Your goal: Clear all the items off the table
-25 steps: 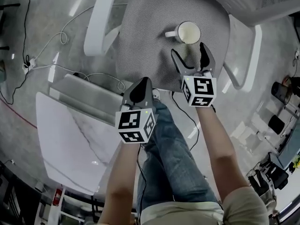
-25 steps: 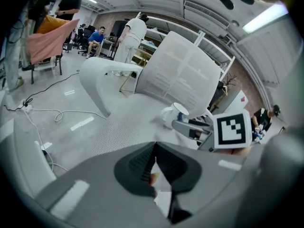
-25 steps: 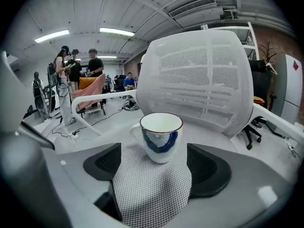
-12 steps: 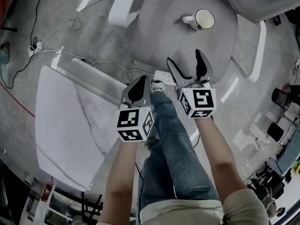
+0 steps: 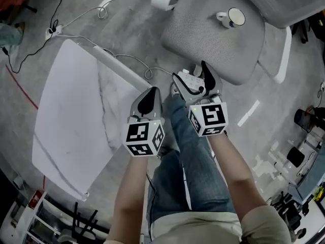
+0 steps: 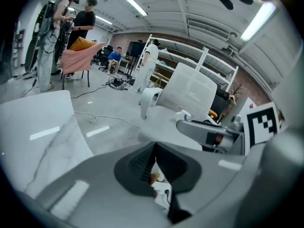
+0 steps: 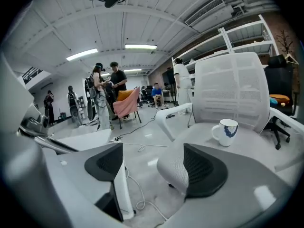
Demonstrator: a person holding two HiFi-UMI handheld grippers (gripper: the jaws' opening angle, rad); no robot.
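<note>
Standing beside a white marble-patterned tabletop (image 5: 71, 111), the person holds both grippers out in front, above their own jeans-clad legs (image 5: 195, 161). On the person's left, the left gripper (image 5: 150, 92) has its two dark jaws pressed together with nothing between them; its own view shows the same, the left gripper's (image 6: 153, 167) pads meeting along one line, with only a sliver of floor and what looks like a white power strip (image 6: 164, 194) visible below. Over on the other side, the right gripper (image 5: 190, 71) has its jaws spread wide and grips nothing. In its own view the right gripper (image 7: 152, 151) frames bare floor and a loose white cable (image 7: 137, 196). What sits off the tabletop is a white mug (image 5: 234, 18) with a blue mark, upright on the grey mesh seat of an office chair (image 5: 213, 42), well apart from either gripper and far from the tabletop. From the right gripper view the mug (image 7: 225, 131) stands near the chair's white mesh backrest (image 7: 232, 87), beyond the right-hand jaw, its handle turned to the left. A white cable (image 5: 127, 57) trails across the grey floor past the tabletop's far edge. Further back in the room several people (image 7: 111, 94) stand around a chair draped with pink cloth (image 7: 126, 103).
</note>
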